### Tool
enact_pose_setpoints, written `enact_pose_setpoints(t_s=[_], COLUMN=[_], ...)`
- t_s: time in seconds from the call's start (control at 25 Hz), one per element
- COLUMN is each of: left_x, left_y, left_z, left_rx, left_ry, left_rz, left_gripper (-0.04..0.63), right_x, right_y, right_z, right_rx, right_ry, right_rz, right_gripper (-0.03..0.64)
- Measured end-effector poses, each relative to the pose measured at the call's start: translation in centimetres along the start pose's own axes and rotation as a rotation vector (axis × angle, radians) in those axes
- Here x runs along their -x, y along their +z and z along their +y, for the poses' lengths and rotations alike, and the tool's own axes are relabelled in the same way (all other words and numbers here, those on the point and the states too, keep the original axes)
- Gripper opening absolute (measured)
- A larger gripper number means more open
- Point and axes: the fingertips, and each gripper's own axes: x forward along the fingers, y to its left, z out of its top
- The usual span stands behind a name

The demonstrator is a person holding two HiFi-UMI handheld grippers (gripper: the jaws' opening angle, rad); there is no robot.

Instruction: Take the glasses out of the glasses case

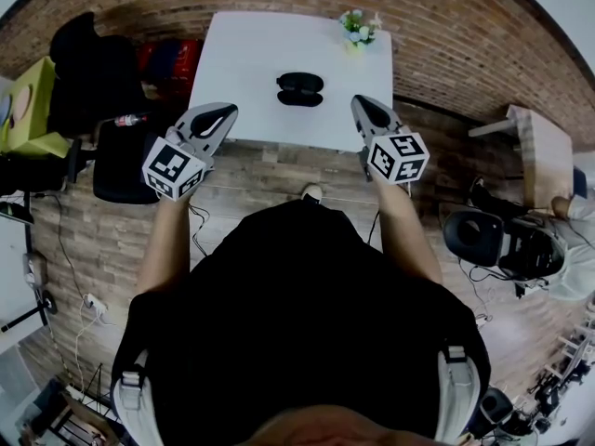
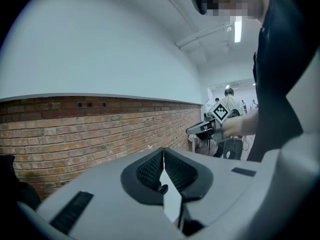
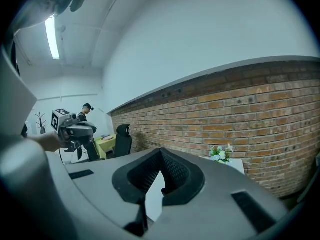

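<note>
A closed black glasses case [image 1: 300, 88] lies on the white table [image 1: 244, 63], a little past its middle. Both grippers are held up in the air short of the table's near edge, pointing toward the brick wall. My left gripper [image 1: 226, 110] is to the left of the case and my right gripper [image 1: 361, 101] to its right, both well apart from it. In the left gripper view the left gripper [image 2: 163, 152] has its jaws closed together on nothing. The right gripper [image 3: 160, 152] likewise shows its jaws meeting, empty. The case is hidden in both gripper views.
A small pot of flowers [image 1: 357, 28] stands at the table's far right corner. A black office chair [image 1: 119, 161] and a yellow-green table [image 1: 33, 105] are on the left. A wooden table [image 1: 544, 151] and dark equipment [image 1: 476, 235] stand to the right. Cables lie on the floor.
</note>
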Motion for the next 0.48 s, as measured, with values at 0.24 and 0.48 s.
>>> enact_pose_setpoints(t_s=[0.24, 0.48], left_x=[-2.4, -5.2], left_y=[0.0, -0.2], left_z=[1.3, 1.8], left_rx=[0.010, 0.025], left_ry=[0.012, 0.018], left_rz=[0.007, 0.024], left_gripper=[0.012, 0.012], right_x=[-1.7, -2.8], right_y=[-0.1, 0.1], right_z=[-2.3, -4.8], right_rx=[-0.003, -0.002], right_ry=[0.015, 0.038], right_rz=[0.018, 0.032], right_gripper=[0.015, 0.015])
